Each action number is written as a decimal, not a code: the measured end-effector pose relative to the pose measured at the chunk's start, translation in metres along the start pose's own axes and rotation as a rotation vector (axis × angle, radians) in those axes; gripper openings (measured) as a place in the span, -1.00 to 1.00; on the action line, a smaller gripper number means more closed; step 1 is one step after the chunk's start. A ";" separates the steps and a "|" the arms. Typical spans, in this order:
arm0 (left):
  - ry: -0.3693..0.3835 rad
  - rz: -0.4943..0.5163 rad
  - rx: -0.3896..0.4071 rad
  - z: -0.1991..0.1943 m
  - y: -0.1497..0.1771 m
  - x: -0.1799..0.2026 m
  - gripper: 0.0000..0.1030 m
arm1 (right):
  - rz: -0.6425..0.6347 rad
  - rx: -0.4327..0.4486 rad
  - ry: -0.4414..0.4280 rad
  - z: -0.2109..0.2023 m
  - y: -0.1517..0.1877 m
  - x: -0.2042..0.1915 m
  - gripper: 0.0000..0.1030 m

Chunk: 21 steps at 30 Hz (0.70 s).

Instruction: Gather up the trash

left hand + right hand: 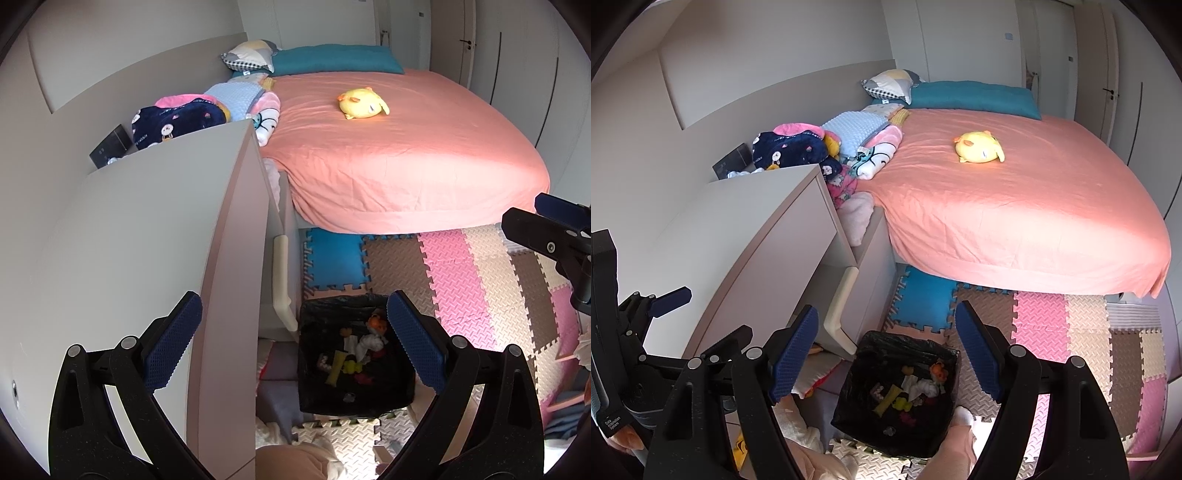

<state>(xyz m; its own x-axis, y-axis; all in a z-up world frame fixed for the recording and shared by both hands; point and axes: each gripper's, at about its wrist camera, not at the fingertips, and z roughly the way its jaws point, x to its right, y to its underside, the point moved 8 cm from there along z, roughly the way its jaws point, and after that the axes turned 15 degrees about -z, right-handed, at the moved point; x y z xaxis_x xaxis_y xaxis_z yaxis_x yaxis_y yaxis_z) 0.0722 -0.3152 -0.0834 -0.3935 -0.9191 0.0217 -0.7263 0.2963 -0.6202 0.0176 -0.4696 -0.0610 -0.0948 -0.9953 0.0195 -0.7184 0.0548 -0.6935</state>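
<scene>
Left claw (294, 341): I am holding it released and empty, its blue textured pads wide apart, above the floor beside the pale grey cabinet (155, 229).
Right claw (886, 354): I am holding this one spread and empty too, hanging over the bin; the left tool is showing at the edge of its view.
Trash bin: the square bin lined with a black plastic bag (897, 395) is standing on the floor at the foot of the cabinet, just beside the cream handle (840, 314).
Collected trash: the mixed scraps in yellow, white, orange and pink (912, 387) are lying inside the bag, at the bottom.
Remaining trash: I am seeing none for certain; the bedding and the items low down by the cabinet are too unclear to call.
Bed: the coral-pink sheeted bed (406, 147) is carrying a round yellow plush chick (364, 102), teal pillows and folded blankets, well apart from the bin.
Floor: the interlocking foam mat in pink, cream, brown and blue (461, 280) is lying under the bin.
Stage, as I judge it: between pickups.
Risk one: I am in danger of taking a toy or cloth for rubbish, since soft things are lying everywhere.
Risk two: a low pass is likely to snag the loose bag rim or tip the light bin.
</scene>
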 end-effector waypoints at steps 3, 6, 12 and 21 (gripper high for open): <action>0.001 -0.003 0.002 -0.001 -0.001 0.000 0.87 | -0.001 0.000 0.000 0.000 0.000 0.000 0.49; -0.001 -0.014 0.004 -0.002 -0.002 -0.001 0.87 | -0.001 0.000 -0.001 0.000 0.000 0.000 0.49; 0.002 -0.028 -0.007 -0.002 -0.001 -0.002 0.87 | -0.002 -0.001 0.001 0.000 0.001 -0.001 0.49; 0.038 -0.025 -0.011 -0.004 -0.001 0.002 0.87 | -0.002 -0.001 0.001 0.000 0.001 -0.001 0.49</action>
<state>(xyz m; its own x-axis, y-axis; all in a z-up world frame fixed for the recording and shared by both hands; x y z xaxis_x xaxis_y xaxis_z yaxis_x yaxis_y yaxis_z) 0.0700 -0.3159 -0.0800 -0.3958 -0.9159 0.0669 -0.7422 0.2761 -0.6106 0.0173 -0.4685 -0.0618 -0.0945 -0.9953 0.0217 -0.7190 0.0531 -0.6930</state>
